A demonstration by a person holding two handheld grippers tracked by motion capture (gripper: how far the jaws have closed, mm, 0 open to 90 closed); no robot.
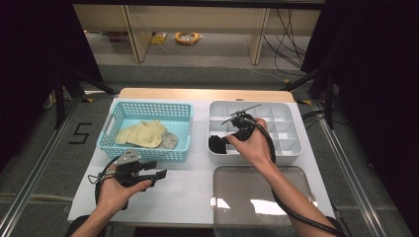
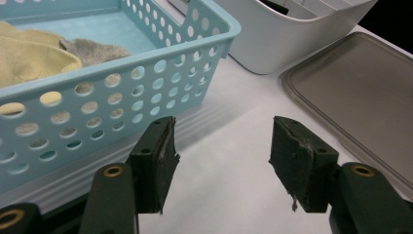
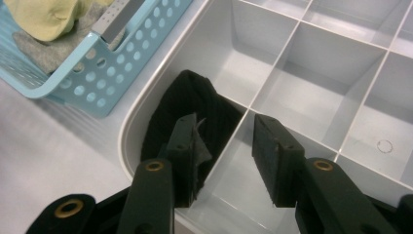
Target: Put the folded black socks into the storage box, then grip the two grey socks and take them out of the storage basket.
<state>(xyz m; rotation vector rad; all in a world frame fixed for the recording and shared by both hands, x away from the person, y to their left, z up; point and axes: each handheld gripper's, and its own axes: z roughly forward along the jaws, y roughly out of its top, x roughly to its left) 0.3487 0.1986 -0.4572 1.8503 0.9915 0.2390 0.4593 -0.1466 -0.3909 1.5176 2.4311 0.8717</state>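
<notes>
Hovering over the white divided box (image 1: 291, 129), the right gripper (image 3: 225, 146) is seen released.
A black cloth (image 3: 187, 109) is lodged in the near-left compartment; the left gripper (image 2: 221, 161) is held open, ungrasping.

floor (image 1: 207, 74): grey carpet | shelving (image 1: 197, 22): pale wood (behind) | sides: dark

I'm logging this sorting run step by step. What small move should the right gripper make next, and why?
Probably lift clear and swing toward the blue basket: the right gripper stands open above the black sock, which lies released in the white organiser's corner compartment, while yellow cloth waits in the basket.
</notes>
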